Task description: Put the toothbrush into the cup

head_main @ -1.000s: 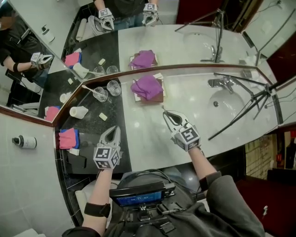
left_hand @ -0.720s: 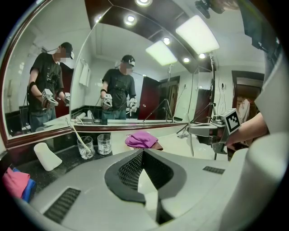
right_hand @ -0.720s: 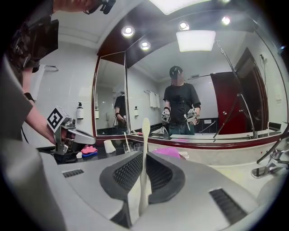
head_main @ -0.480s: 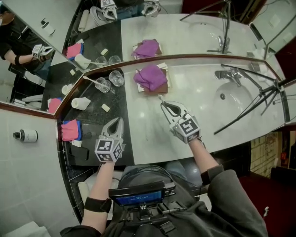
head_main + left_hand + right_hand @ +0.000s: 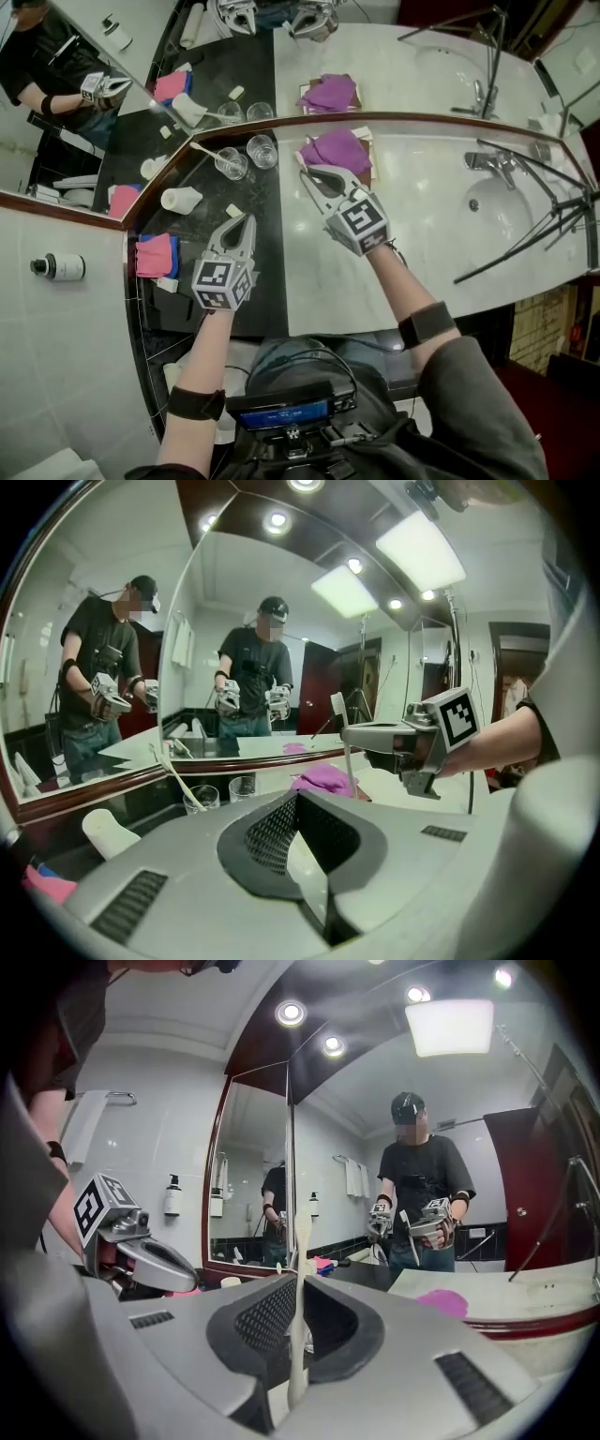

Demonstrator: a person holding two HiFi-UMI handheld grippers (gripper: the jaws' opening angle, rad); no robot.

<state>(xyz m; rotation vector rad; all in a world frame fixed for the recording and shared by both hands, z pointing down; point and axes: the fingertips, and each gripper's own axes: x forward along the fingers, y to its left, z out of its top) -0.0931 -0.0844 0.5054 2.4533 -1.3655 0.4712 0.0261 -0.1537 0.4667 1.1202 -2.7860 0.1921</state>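
My right gripper (image 5: 306,172) is shut on a white toothbrush (image 5: 298,1241), which stands upright between its jaws. In the head view it hovers over the white counter, right of two glass cups and in front of the purple cloth (image 5: 336,150). The left glass cup (image 5: 231,164) holds another toothbrush; the right glass cup (image 5: 262,150) holds nothing. My left gripper (image 5: 247,218) is shut with nothing in it, over the black counter a little nearer than the cups. From the left gripper view I see the held toothbrush (image 5: 348,752) off to the right of both glasses.
A white cup (image 5: 181,199) lies on its side left of the glasses, with a small soap bar (image 5: 233,211) beside it. A pink and blue cloth (image 5: 155,255) lies at the near left. The sink (image 5: 487,202), faucet (image 5: 492,161) and a black tripod (image 5: 534,216) stand right. Mirrors rise behind.
The right gripper has carried the toothbrush up the picture and to the left, closer to the glasses and the purple cloth. The left gripper has moved a little toward the cups.
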